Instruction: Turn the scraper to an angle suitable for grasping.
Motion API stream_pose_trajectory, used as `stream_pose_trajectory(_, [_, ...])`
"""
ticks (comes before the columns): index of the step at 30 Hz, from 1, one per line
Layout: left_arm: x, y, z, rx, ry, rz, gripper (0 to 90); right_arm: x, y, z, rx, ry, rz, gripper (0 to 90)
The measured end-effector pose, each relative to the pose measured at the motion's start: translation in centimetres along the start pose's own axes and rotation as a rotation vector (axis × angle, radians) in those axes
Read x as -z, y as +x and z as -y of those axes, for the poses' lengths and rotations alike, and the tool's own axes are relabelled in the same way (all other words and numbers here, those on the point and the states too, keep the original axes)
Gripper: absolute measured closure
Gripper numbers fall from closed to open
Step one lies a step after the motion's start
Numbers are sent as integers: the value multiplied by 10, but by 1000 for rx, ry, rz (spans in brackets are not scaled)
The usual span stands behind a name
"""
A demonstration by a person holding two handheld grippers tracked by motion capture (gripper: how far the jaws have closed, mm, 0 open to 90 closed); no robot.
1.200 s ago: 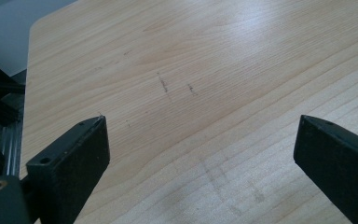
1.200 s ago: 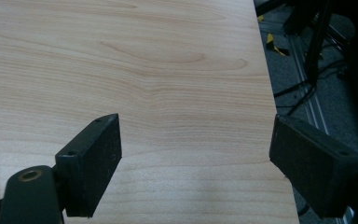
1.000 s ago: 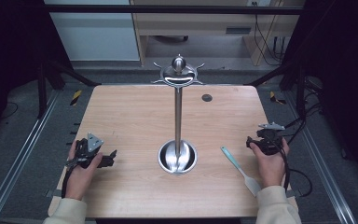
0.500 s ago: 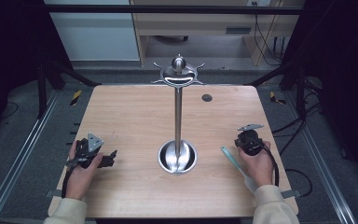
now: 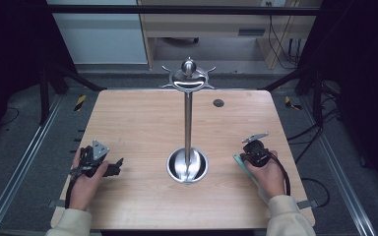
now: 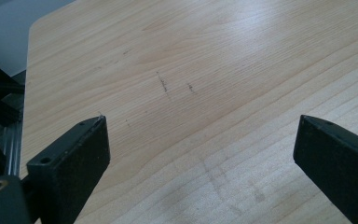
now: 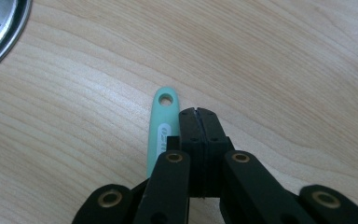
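Mint-green handle [image 5: 250, 174] lies flat at the tabletop's [image 5: 142, 118] right side, just under the right claw [image 5: 250, 156], right of the steel stand's base [image 5: 187, 166]; the left claw [image 5: 114, 168] rests well apart.

Left gripper view: jaws wide over bare wood.

Right gripper view: jaws have just been closing and meet, gripping nothing, handle [image 7: 162, 128] just beside them.

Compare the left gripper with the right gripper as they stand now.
The left gripper has its jaws wide apart over bare table; the right gripper has its jaws shut together, nothing between them. The right gripper sits beside a mint-green handle; the left has nothing near. Both are hand-held with black jaws.
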State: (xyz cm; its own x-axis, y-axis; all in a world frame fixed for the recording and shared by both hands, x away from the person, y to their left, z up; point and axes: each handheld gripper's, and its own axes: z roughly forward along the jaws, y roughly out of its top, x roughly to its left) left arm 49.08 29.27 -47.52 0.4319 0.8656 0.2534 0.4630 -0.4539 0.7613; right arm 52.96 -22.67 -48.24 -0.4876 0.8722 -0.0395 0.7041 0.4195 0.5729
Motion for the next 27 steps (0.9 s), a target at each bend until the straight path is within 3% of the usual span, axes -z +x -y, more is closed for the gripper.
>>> stream_pose_trajectory(3, [0,0,0,0,1,-1,34,0,0,1,6,7,-9,900])
stream_pose_trajectory(6, [0,0,0,2,0,-1,34,1,4,1,19,5,-47,900])
stream_pose_trajectory(15, [0,-2,0,-4,2,-2,34,11,35,5,161,35,-117,900])
stream_pose_trajectory(18, [1,-1,1,-2,0,-3,34,12,43,6,199,41,-117,900])
stream_pose_trajectory(21, [0,-1,1,-1,1,-3,34,13,47,6,221,45,-116,900])
stream_pose_trajectory(27, [1,-1,1,-1,1,-3,34,19,63,12,272,51,-158,900])
